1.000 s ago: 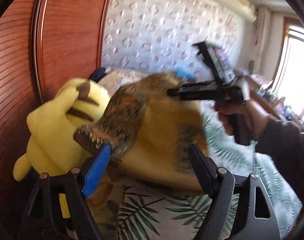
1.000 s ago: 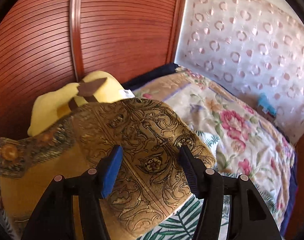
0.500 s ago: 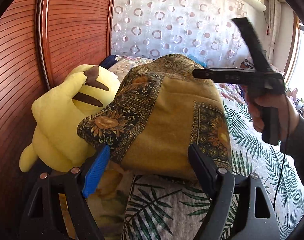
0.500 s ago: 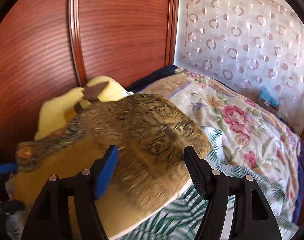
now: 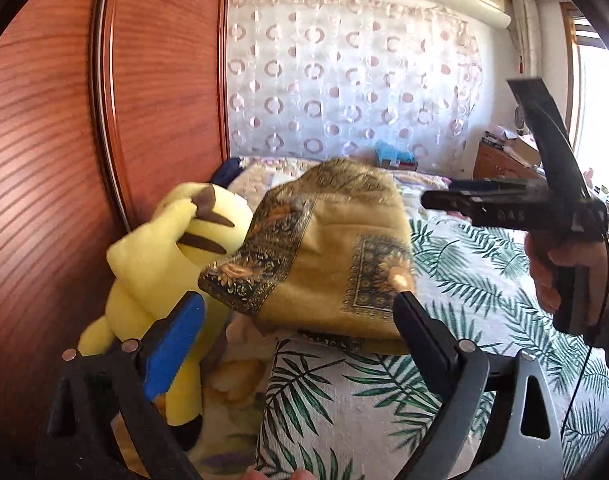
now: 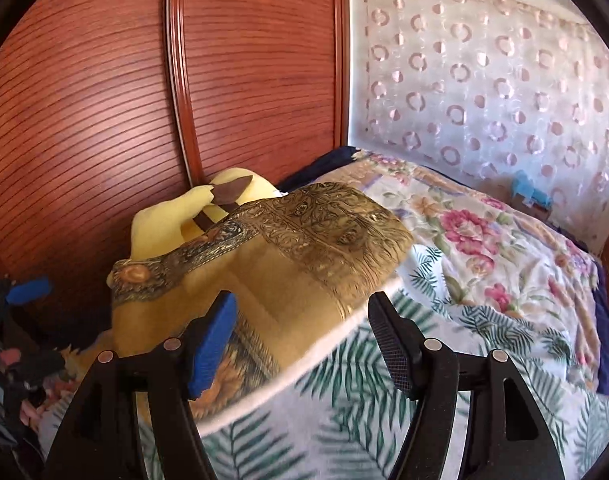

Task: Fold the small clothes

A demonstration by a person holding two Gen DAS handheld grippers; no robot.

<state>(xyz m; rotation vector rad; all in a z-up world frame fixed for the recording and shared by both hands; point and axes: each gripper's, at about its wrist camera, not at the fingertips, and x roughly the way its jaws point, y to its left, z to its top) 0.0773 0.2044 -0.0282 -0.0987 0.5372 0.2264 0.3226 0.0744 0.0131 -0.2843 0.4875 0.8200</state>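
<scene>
A folded mustard-yellow garment with dark ornate borders (image 5: 328,248) lies on the bed, leaning against a yellow plush toy (image 5: 164,264). It also shows in the right wrist view (image 6: 288,264). My left gripper (image 5: 296,320) is open and empty, just short of the garment's near edge. My right gripper (image 6: 300,320) is open and empty, over the garment's near corner. The right gripper also shows in the left wrist view (image 5: 428,200), held up to the right of the garment.
The bed has a palm-leaf sheet (image 5: 464,292) and a floral quilt (image 6: 484,232). A red wooden wardrobe (image 6: 184,80) stands behind the plush toy (image 6: 172,216). A patterned curtain (image 5: 344,80) hangs at the back. A wooden cabinet (image 5: 504,164) stands at the far right.
The garment has been let go and now rests folded against the plush toy. Both grippers have drawn back from it and stand open; the right one has lifted away to the right.
</scene>
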